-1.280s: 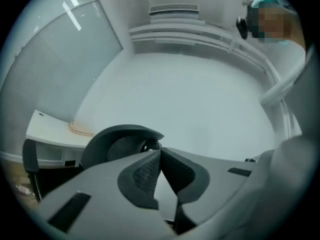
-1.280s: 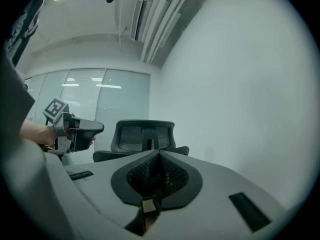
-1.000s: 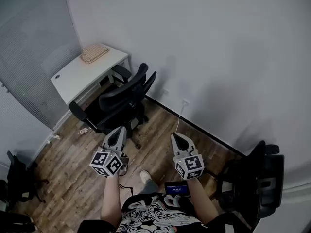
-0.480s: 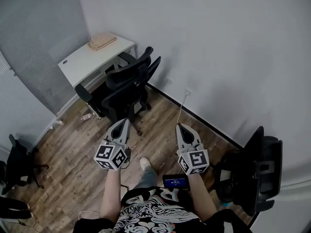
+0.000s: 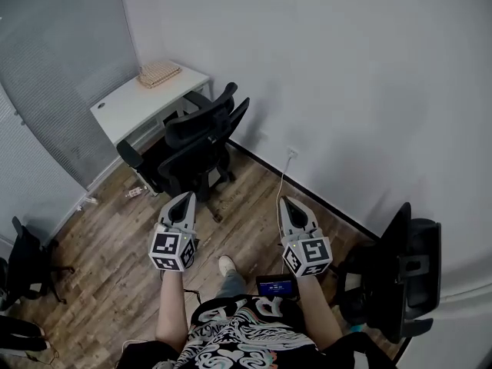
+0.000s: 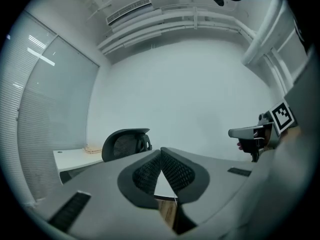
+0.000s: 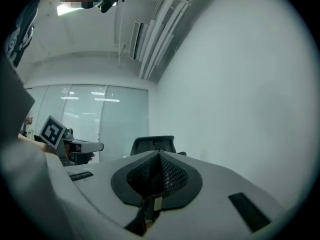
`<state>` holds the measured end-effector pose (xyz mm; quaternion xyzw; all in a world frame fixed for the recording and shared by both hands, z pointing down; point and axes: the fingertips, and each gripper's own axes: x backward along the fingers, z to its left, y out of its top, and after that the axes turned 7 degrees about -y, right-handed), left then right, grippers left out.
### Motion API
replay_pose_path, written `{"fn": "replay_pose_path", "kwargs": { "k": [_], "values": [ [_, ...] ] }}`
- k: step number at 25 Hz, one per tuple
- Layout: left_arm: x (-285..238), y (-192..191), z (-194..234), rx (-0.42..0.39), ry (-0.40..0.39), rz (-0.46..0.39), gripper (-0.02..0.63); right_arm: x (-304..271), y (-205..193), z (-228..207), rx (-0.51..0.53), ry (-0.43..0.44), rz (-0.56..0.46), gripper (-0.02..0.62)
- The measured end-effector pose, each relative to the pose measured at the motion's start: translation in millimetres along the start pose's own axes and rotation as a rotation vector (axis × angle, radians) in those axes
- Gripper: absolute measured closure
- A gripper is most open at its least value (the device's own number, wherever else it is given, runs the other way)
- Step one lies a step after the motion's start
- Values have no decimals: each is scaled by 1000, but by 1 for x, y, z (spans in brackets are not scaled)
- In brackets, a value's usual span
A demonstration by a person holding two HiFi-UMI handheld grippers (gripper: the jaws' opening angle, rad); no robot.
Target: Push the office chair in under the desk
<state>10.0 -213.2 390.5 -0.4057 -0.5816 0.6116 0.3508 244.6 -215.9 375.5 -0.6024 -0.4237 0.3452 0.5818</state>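
The black office chair (image 5: 194, 141) stands pulled out from the white desk (image 5: 123, 110), its back toward me and its seat facing the desk. Both grippers are held out level over the wooden floor, short of the chair and not touching it. My left gripper (image 5: 183, 200) is shut and empty, as is my right gripper (image 5: 287, 204). In the left gripper view the chair's mesh back (image 6: 125, 141) rises beyond the closed left gripper (image 6: 160, 150), with the desk (image 6: 75, 159) to its left. The right gripper view shows the chair (image 7: 153, 144) straight beyond the closed right gripper (image 7: 160, 154).
A woven tray (image 5: 159, 74) lies on the desk's far end. A second black chair (image 5: 407, 271) stands at the right wall. A cable (image 5: 281, 183) runs from a wall socket. A frosted glass partition (image 5: 54, 91) closes the left side; dark gear (image 5: 27, 267) sits at lower left.
Both grippers have shifted a little toward the chair, and the left one has rolled about its axis. The chair has not moved relative to the desk.
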Motion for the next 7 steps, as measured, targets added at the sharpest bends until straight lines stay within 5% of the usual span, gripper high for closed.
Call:
{"fn": "replay_pose_path", "kwargs": {
  "k": [7],
  "values": [
    [4,-6,10,-14,44,28,577,1,-5,-11,-6,2,8,565]
  ]
}}
